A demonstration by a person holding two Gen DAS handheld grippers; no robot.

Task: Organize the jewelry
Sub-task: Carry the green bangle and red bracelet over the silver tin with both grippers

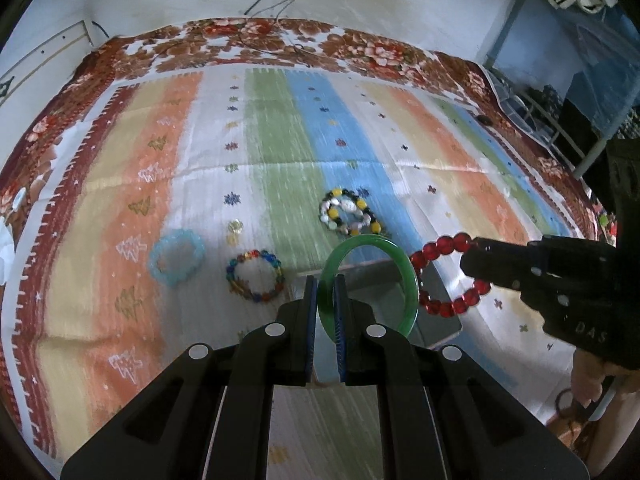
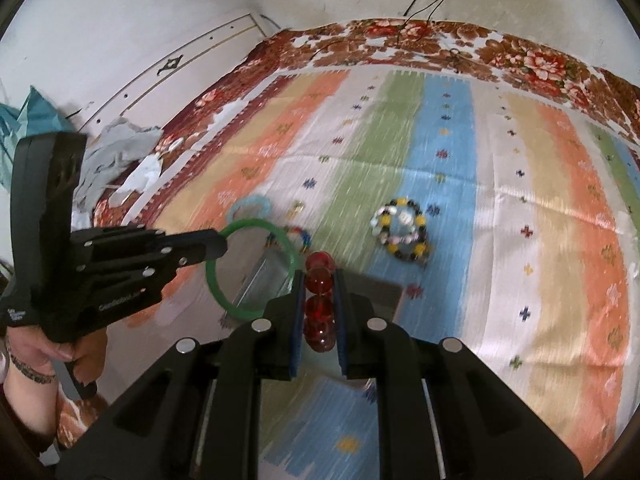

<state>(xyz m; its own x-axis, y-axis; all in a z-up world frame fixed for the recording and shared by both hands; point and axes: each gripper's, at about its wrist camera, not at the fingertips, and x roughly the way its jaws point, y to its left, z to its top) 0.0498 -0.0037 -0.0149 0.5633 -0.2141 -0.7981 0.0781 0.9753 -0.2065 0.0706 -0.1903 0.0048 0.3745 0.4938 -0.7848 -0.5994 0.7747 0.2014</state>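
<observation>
Green and glassy, a jade-coloured bangle point(image 1: 370, 280) stands on edge, pinched at its near-left rim by the left gripper point(image 1: 327, 312), whose blue-padded fingers point(image 1: 310, 320) are clenched on the band; the ring's open face turns sideways, so from the left wrist view it reads as a tall oval leaning up and to the right. In the right wrist view the same bangle point(image 2: 256, 268) hangs as a rounder hoop from the left gripper point(image 2: 216, 246), which reaches in from the left. Just beside it, the right gripper point(image 2: 319, 308) is closed on a red bead bracelet point(image 2: 319, 300), seen edge-on as a line of translucent round beads running straight away between the pads. From the left wrist view that bracelet point(image 1: 448, 276) opens into a loop of glossy red beads held at its right side by the right gripper point(image 1: 480, 264), its left edge close to the bangle. Both pieces are held above a clear, shallow rectangular box point(image 1: 436, 312), which rests on a striped cloth point(image 1: 280, 140) of orange, cream, green and blue covering the table. Farther back on the cloth lie three more bracelets, apart from one another: a pale blue one point(image 1: 176, 258) at left, a rainbow-beaded one point(image 1: 256, 276) in the middle, and a coiled strand of yellow, black and white beads point(image 1: 352, 212) behind the bangle. Motion blur softens fine detail.
</observation>
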